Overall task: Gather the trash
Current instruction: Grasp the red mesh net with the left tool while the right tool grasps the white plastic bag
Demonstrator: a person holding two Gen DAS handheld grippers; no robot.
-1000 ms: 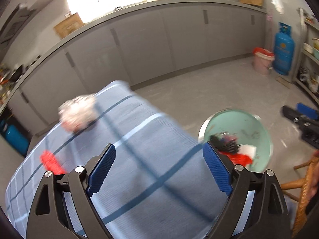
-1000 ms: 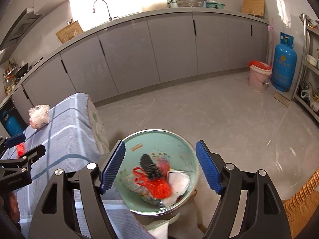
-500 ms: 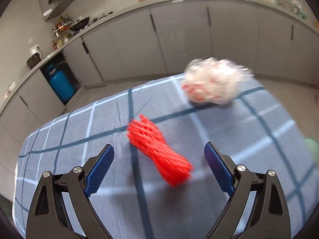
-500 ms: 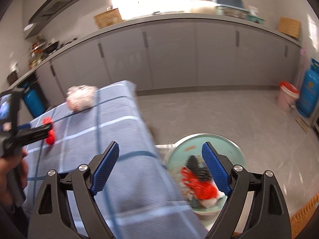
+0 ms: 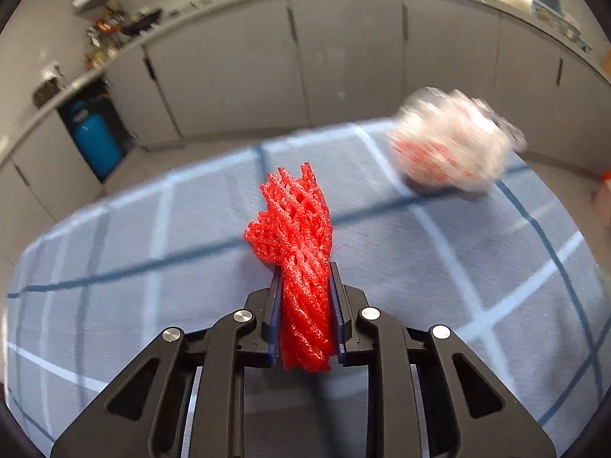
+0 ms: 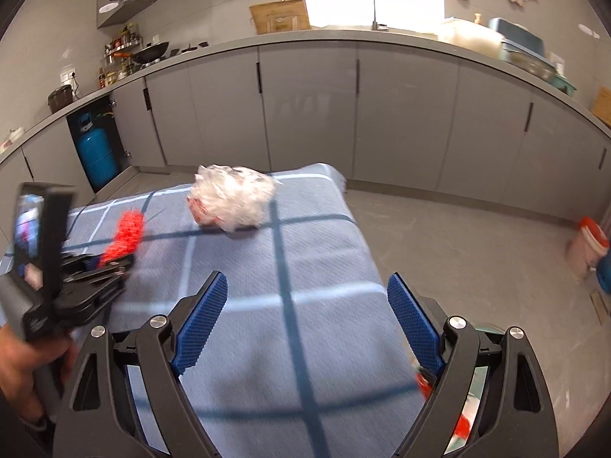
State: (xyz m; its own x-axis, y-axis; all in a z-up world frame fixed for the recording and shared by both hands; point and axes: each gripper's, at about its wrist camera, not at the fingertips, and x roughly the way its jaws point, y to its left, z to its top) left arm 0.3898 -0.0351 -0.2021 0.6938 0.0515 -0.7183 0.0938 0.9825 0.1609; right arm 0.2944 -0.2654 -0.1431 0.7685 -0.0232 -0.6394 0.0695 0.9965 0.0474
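Left tongs (image 5: 304,286) clamped, right tongs (image 6: 307,307) agape.

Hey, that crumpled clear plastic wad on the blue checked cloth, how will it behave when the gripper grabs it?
The plastic wad looks thin and crinkled, so probably very light and crushable. Its rounded shape may scoot or roll if nudged. The open right gripper likely spans it.

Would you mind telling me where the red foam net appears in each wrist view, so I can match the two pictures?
Left wrist view: the red foam net is at centre, clamped upright in the left gripper.
Right wrist view: it shows at the left edge, sticking out of the left gripper over the blue checked cloth.
Shared landmark: the crumpled clear plastic bag.
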